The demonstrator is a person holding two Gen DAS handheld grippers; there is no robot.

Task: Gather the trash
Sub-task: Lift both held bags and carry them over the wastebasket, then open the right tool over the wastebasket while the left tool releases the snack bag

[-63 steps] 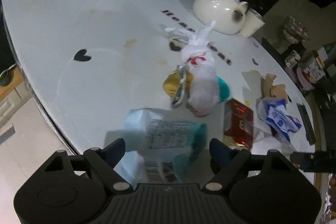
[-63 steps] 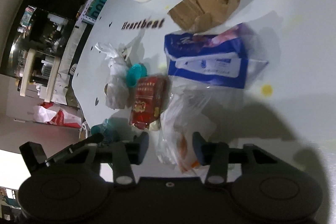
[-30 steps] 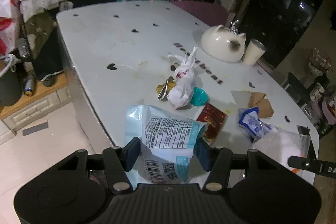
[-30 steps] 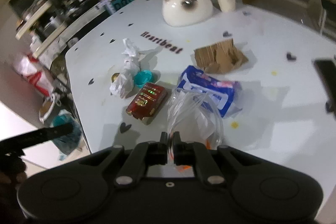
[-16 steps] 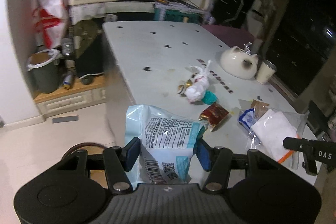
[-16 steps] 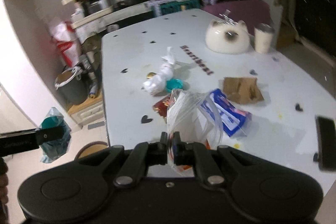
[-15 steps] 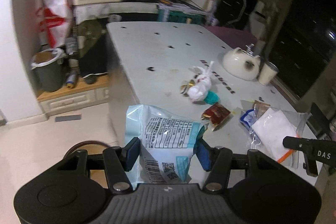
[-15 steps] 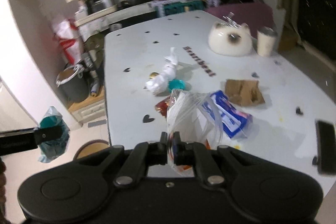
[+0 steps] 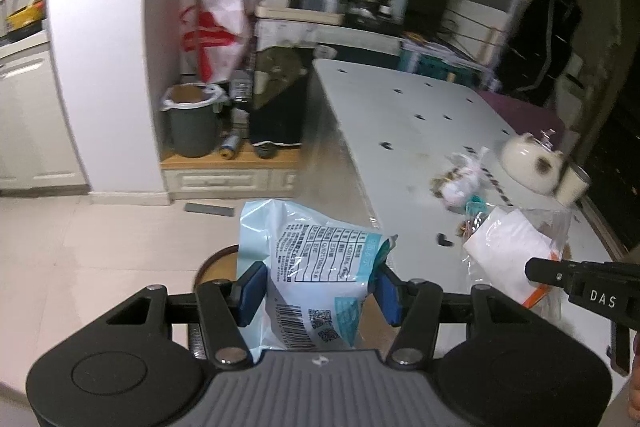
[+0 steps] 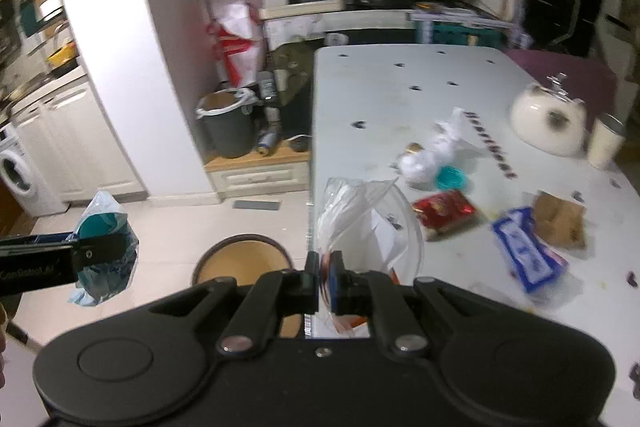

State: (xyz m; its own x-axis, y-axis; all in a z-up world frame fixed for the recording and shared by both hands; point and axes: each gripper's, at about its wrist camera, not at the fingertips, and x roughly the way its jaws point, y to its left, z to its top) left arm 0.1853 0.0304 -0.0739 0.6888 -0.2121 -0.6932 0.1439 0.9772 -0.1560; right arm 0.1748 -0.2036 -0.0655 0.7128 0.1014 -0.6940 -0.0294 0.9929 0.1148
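- The left gripper (image 9: 320,285) has its 2 blue pads pressed against the sides of a pale blue snack packet (image 9: 316,267). The packet is soft and crumpled, so it could slide out between the pads if the carry jolts.
- The right gripper (image 10: 326,281) is pinched tight on the edge of a clear plastic bag (image 10: 368,223) with white paper inside. It holds only a thin fold of slick film; the fold could pull free, or the paper could spill out of the bag's open side.
- Just below and ahead of both grippers sits a round brown bin (image 10: 242,261) on the floor. This is probably the drop point. Its mouth is partly hidden behind the gripper bodies in both views, so a release made by guess may land on the tiles.
- Both views are blurred, so a drop made at this pace could miss the bin.
- The white table (image 10: 380,99) edge runs close to the right of the right gripper, and the hanging bag may catch on it.
- Well ahead and right on the table, a tied white bag (image 10: 430,151), a red packet (image 10: 444,211), a blue wrapper (image 10: 524,251) and torn cardboard (image 10: 560,219) remain uncollected.
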